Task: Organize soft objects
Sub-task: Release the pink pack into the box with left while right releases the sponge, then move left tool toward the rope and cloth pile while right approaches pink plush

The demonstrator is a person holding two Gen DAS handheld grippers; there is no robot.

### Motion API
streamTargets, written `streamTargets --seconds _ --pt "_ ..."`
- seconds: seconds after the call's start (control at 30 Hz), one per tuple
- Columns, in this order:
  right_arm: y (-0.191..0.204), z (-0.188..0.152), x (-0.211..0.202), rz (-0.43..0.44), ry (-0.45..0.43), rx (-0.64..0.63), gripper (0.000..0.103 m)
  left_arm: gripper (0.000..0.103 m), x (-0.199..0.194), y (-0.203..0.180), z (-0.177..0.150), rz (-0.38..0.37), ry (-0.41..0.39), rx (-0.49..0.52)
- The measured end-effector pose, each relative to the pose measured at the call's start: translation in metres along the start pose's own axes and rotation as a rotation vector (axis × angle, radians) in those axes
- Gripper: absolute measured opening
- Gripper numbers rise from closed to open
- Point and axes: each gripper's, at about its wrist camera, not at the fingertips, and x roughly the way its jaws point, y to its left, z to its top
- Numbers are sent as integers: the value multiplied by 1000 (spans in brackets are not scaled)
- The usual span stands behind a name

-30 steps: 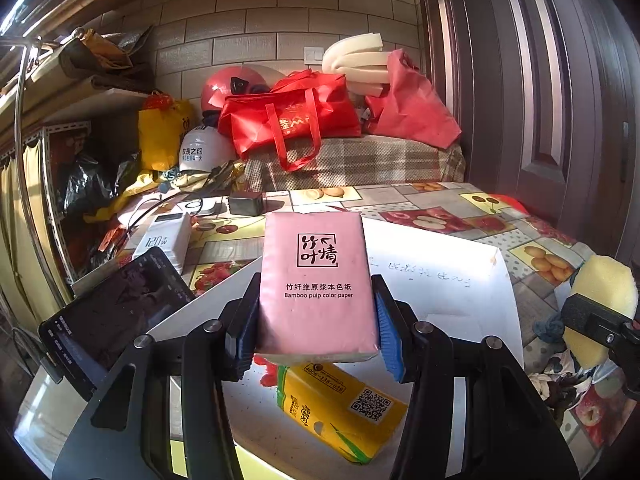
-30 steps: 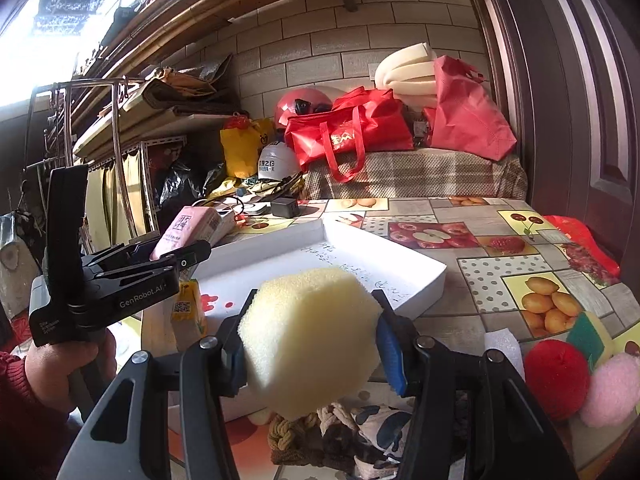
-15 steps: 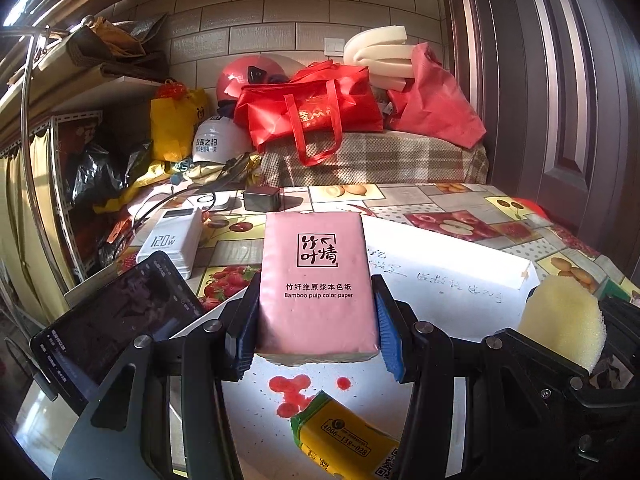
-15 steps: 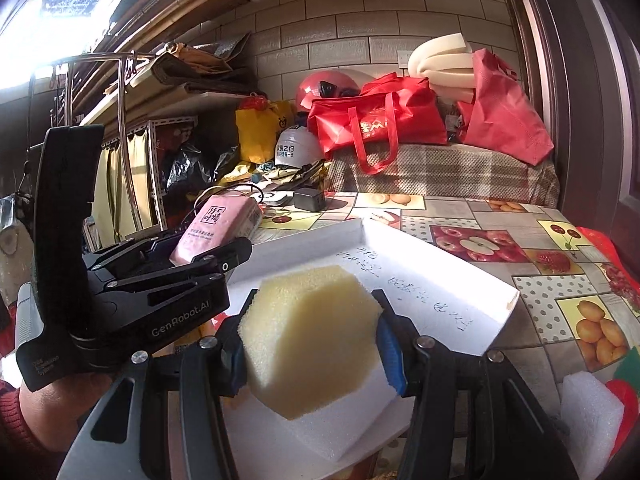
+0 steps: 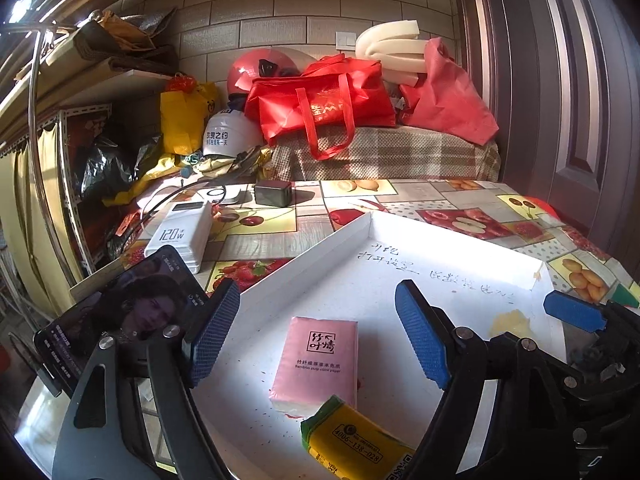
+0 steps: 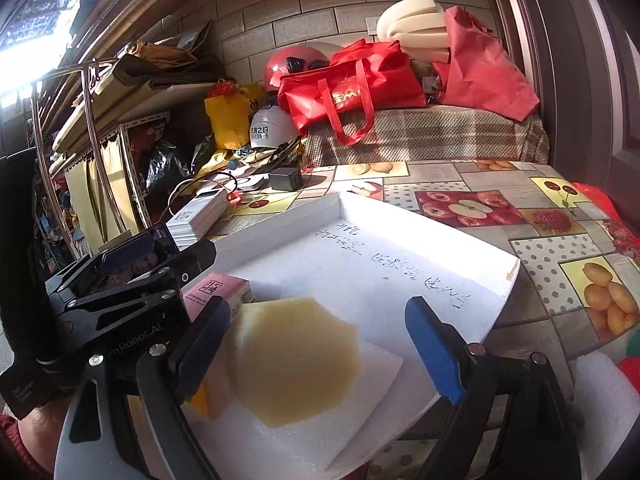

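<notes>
Upper centre of my left view, a red fabric tote bag with long handles [image 5: 320, 100] slumps on a plaid-covered bench [image 5: 384, 152]. Behind it to the left sits a glossy red helmet [image 5: 256, 70], with a white helmet printed with characters [image 5: 226, 136] below it. A yellow plastic bag [image 5: 182, 118] stands left of those. At upper right, folded cream foam sheets [image 5: 392, 50] rest above a loose red cloth bag [image 5: 448, 96]. Mid-left on my fruit-patterned tablecloth [image 5: 440, 196] lie a white rectangular power bank [image 5: 180, 234] and a small black charger block [image 5: 273, 193]. A black smartphone with a lit screen [image 5: 120, 316] leans at lower left.
</notes>
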Motion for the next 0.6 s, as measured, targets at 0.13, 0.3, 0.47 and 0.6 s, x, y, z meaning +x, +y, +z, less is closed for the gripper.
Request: streamTargets --seconds 0.13,0.3,0.47,0.6 --pt "-4 0 -4 -11 -23 23 103 91 -2 0 -1 14 -10 5" --pt "0 0 -14 -23 -84 6 103 103 -7 6 -2 39 -40 -26" --pt "7 -2 -26 -41 -146 -33 103 103 -17 3 -3 48 -92 -10" --pt "7 -4 -30 -24 -137 -43 103 103 -22 6 -3 46 -120 -19"
